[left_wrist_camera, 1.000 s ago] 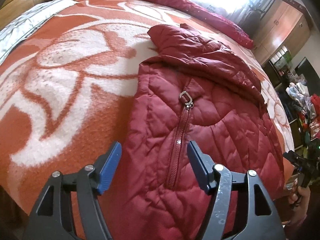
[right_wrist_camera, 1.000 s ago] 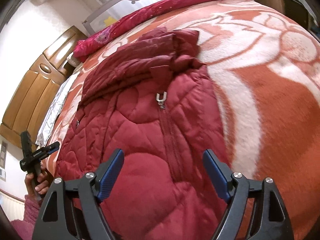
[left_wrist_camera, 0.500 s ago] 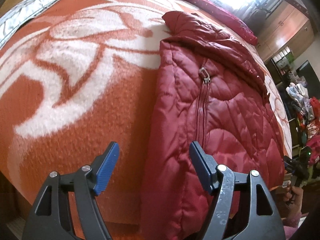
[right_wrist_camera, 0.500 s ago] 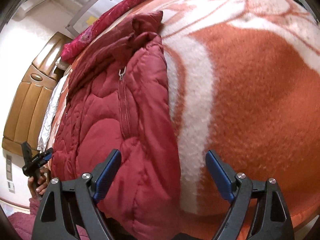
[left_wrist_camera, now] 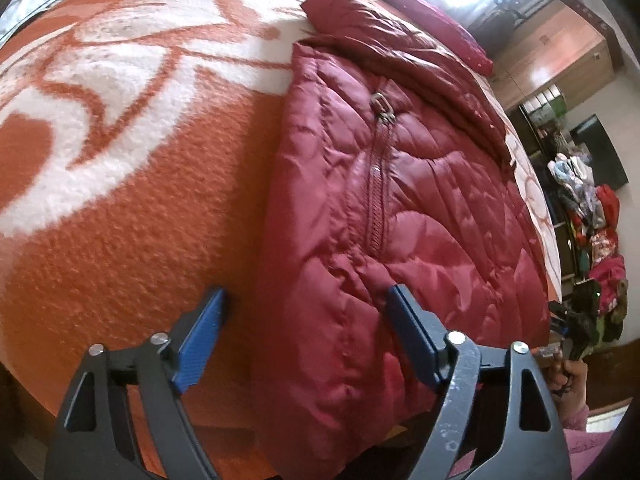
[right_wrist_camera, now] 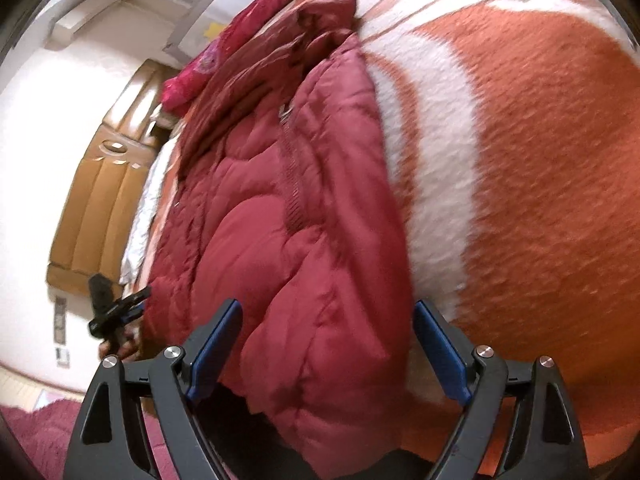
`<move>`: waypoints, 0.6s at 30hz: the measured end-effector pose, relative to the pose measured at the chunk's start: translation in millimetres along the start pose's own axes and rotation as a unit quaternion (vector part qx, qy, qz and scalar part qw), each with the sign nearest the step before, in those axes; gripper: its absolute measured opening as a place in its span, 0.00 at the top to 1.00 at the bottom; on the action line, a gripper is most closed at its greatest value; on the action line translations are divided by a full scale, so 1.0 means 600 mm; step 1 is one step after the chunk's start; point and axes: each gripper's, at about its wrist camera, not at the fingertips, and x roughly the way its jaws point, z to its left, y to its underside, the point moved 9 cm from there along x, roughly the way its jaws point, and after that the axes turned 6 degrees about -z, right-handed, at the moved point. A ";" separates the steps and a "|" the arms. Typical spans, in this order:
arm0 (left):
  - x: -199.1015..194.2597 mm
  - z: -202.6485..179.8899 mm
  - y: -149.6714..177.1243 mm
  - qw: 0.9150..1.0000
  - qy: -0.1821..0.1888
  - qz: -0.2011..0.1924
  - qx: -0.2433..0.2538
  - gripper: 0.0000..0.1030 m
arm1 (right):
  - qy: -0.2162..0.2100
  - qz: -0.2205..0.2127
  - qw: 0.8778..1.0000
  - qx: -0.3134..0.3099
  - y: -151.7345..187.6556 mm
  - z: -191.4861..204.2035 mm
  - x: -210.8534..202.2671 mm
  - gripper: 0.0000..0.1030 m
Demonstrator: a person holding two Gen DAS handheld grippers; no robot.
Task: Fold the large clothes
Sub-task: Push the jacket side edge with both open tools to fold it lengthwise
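A dark red quilted jacket (left_wrist_camera: 400, 208) lies zipped on an orange and white blanket (left_wrist_camera: 120, 168), collar far, hem hanging over the near bed edge. My left gripper (left_wrist_camera: 306, 320) is open, its jaws straddling the jacket's left side edge near the hem. In the right wrist view the jacket (right_wrist_camera: 280, 220) lies left of centre, and my right gripper (right_wrist_camera: 326, 332) is open, straddling the jacket's right side edge near the hem. Each gripper shows small in the other's view: the right one (left_wrist_camera: 576, 328), the left one (right_wrist_camera: 116, 312).
A red patterned pillow or quilt (right_wrist_camera: 224, 64) lies at the bed's far end. A wooden headboard (right_wrist_camera: 100, 200) stands beyond the bed's left side. Wooden cabinets (left_wrist_camera: 560, 52) and piled clothes (left_wrist_camera: 600, 240) stand to the right of the bed.
Both grippers have moved outward from over the jacket's middle to its side edges and dropped lower toward the hem. Both stay open.
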 end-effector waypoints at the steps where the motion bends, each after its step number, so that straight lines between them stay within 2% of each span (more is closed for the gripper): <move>1: 0.002 -0.004 0.003 1.000 0.003 0.003 0.004 0.20 | -0.009 0.005 1.000 -0.003 0.005 0.005 0.003 0.14; 6: 0.012 -0.032 0.029 0.999 0.032 0.028 0.021 0.20 | -0.028 0.010 1.000 -0.004 0.011 0.011 0.009 0.14; 14: 0.020 -0.047 0.044 0.998 0.038 0.040 0.041 0.20 | -0.057 0.006 0.998 0.023 0.006 -0.001 0.009 0.18; 18: 0.021 -0.051 0.053 0.997 0.045 0.048 0.047 0.20 | -0.057 0.020 0.998 0.019 0.019 -0.001 0.014 0.22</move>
